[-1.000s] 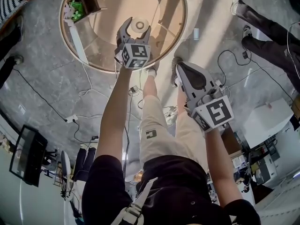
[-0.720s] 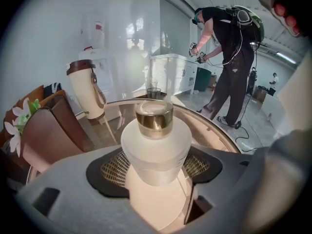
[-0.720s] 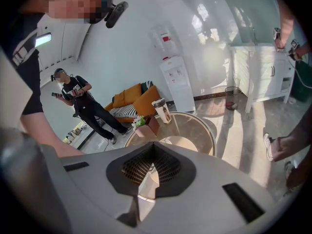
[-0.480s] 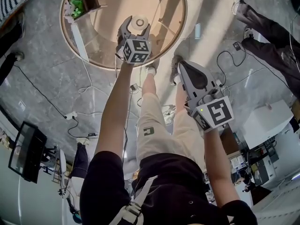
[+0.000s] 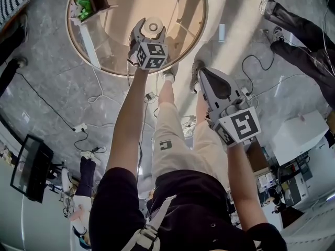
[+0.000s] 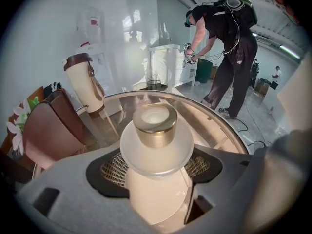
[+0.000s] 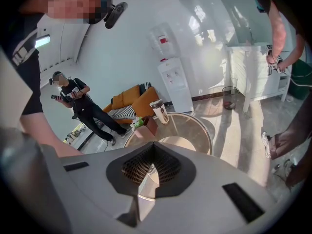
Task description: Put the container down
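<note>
Two claws show: the left gripper (image 5: 149, 33) is clamped on the cream container (image 6: 156, 145), which stands upright with its gold cap (image 6: 155, 126) between the jaws over the round glass table (image 5: 84, 56), while the right gripper (image 5: 205, 77), jaws pressed together on nothing, hangs apart over the floor (image 5: 52, 98).

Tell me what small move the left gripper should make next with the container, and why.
Probably lower it straight down onto the round glass table: the left gripper is shut on the upright gold-capped container over the tabletop, and contact isn't visible.
</note>
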### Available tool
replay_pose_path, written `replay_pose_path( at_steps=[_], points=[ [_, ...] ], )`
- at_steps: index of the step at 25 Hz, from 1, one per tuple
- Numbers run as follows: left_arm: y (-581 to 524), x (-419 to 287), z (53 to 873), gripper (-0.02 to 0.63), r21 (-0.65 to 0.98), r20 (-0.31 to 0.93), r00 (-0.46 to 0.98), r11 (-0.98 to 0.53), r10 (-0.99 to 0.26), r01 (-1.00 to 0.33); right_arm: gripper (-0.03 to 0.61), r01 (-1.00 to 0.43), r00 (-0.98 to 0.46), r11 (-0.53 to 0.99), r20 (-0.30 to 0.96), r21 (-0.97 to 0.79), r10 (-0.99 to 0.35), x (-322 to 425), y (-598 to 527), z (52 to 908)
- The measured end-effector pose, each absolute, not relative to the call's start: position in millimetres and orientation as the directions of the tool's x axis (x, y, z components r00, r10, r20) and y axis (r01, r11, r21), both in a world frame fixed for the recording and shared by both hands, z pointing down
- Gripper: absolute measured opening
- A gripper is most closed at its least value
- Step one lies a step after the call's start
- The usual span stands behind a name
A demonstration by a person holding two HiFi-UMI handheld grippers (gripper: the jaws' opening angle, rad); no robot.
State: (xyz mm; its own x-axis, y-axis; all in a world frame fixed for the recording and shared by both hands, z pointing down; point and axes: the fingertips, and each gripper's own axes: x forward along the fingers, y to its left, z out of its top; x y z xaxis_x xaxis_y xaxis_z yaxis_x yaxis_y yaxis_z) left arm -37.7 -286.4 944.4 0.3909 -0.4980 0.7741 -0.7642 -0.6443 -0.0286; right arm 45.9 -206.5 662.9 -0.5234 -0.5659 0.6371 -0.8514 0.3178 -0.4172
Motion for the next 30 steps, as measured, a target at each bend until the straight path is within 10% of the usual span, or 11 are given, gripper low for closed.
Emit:
replay_pose_path(
  at_steps=[30],
  points=[
    [-281.4,-36.7,779.8,0.344,-0.046,0.676,0.442,-0.632,-0.590,-0.773,0.003,-0.860,-0.507,0.354,0.545,-0.367,-0.667,39.9,-190.2,544.1]
  ],
)
